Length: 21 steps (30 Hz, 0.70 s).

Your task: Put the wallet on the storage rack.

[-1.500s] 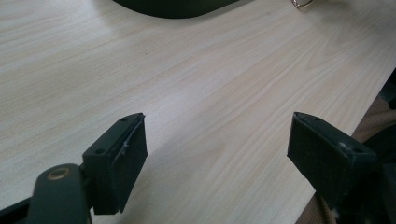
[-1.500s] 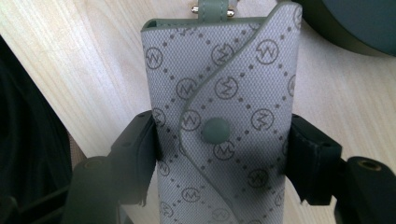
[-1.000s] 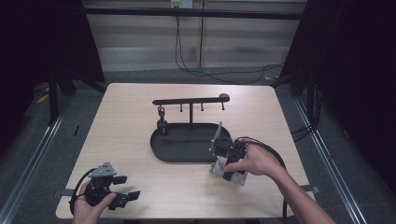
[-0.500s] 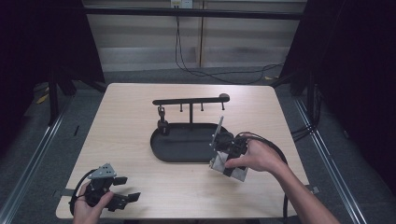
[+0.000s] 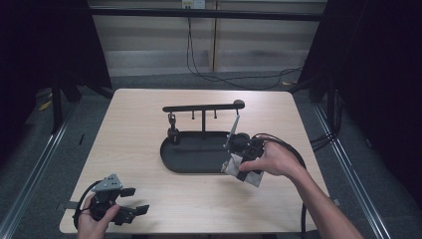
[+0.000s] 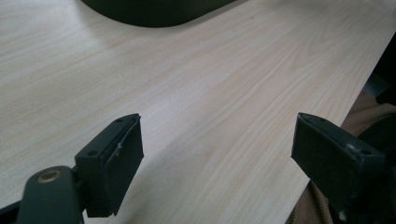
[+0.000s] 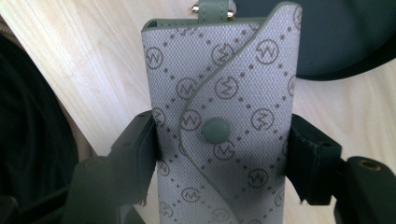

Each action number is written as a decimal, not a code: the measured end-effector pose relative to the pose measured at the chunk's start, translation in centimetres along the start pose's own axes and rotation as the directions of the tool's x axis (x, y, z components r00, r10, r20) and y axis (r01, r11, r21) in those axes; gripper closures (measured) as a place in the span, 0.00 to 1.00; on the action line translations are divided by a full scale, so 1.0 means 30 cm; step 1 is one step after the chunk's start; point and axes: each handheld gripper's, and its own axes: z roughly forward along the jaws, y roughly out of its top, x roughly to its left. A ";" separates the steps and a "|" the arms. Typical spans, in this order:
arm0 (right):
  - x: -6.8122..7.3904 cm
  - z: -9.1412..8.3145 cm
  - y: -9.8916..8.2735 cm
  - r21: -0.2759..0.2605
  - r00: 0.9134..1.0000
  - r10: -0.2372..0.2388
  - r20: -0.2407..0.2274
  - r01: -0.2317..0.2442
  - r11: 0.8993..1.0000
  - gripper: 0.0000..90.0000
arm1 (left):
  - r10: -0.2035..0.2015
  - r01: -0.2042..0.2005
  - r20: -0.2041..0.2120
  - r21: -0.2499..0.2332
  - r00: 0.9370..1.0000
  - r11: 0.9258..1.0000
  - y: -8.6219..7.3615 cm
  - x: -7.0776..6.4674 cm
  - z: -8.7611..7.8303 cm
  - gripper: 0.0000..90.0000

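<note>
Wooden table (image 5: 149,119), dark curtained surround. Right gripper (image 7: 219,154) clamps grey monogram pouch (image 7: 224,116) across its flat sides, near right edge of black tray (image 5: 194,152). Left gripper (image 6: 219,154) agape, empty, near left. Pouch looks light, soft, slightly stiffened; mid-body grip suits, strap end free.

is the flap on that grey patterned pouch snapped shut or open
Shut: the curved flap lies flat across the pouch, its round snap pressed down.

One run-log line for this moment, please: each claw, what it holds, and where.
right claw: shut on grey patterned pouch, at the black tray's near-right edge | left claw: open, empty, over the table | hanging stand: behind tray
</note>
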 end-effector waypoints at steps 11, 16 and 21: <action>-0.043 -0.008 0.037 -0.014 0.999 0.034 0.005 -0.033 0.999 0.37 | -0.001 0.001 -0.003 0.015 1.000 1.000 0.000 -0.001 0.006 0.18; -0.068 -0.002 0.044 -0.026 0.999 0.053 -0.002 -0.053 0.998 0.37 | 0.002 -0.002 -0.004 0.031 1.000 1.000 0.001 0.000 0.009 0.18; -0.090 0.002 0.051 -0.038 0.996 0.088 -0.003 -0.088 0.995 0.37 | 0.005 -0.004 -0.009 0.037 1.000 0.999 0.000 0.000 0.009 0.19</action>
